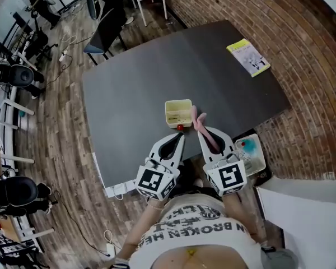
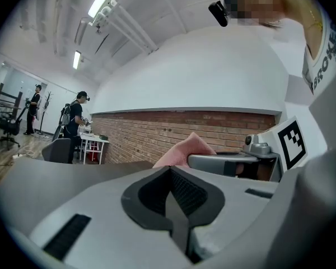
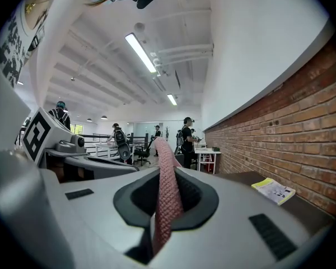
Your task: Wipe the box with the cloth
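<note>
Your left claw (image 1: 181,134) is closed tight, its jaws meeting with nothing between them. Your right claw (image 1: 201,130) is clamped on the pink cloth (image 1: 199,122). In the right gripper view a strip of the cloth stands up between the pads. The yellow box (image 1: 168,114) sits open-topped on the dark tabletop (image 1: 140,88), near the edge closest to you. Your left claw's tips are just short of the box's near right corner, beside a small red thing (image 1: 180,127) there. The cloth's free end lies just beside the box's right wall; you cannot tell whether it touches. A yellow booklet (image 1: 247,56) lies well apart from the box, beyond it and to its right, by the brick wall (image 1: 302,43).
</note>
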`<state>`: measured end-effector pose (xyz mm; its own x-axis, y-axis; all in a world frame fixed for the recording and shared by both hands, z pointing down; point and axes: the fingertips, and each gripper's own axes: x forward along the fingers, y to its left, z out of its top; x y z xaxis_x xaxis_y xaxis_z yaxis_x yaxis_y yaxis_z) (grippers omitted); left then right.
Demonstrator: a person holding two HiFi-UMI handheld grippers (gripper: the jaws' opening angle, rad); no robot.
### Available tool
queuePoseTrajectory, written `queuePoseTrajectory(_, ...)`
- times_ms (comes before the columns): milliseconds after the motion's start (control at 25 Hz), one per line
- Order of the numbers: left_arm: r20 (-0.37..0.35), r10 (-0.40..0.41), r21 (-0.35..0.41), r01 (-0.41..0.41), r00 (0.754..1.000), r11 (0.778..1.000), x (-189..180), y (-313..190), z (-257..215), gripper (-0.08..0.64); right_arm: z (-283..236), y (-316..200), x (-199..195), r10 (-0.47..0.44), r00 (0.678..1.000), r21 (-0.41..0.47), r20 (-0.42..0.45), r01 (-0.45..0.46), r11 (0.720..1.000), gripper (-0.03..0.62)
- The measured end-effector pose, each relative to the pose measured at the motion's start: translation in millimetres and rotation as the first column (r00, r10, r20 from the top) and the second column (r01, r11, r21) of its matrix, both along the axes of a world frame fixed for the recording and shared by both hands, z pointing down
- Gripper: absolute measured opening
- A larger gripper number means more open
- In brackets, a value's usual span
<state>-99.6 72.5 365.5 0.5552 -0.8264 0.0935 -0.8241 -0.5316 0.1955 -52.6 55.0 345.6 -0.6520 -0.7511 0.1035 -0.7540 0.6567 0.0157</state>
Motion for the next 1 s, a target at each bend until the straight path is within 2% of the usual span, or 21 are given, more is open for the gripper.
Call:
queuePoseTrajectory(520, 0.004, 0.080, -0.008, -0.080, 0.997, 0.997, -35, -70, 20, -0.003, 22, -70, -28, -0.018, 1.000, 0.005, -0.018, 0.018, 1.000, 0.017)
queuePoseTrajectory(800, 0.004, 0.078, -0.048, -0.078, 0.997, 0.996, -35, -85, 34, -0.003, 31, -87, -26, -0.023, 0.998, -0.013, -0.052, 0.022, 1.000, 0.017)
queuePoseTrajectory(1000, 0.017, 0.039, -0.060, -0.038, 0.999, 0.998, -30, -93, 41, -0.003, 35, -98, -24, -0.081, 0.994, -0.018, -0.074, 0.080, 0.997, 0.017)
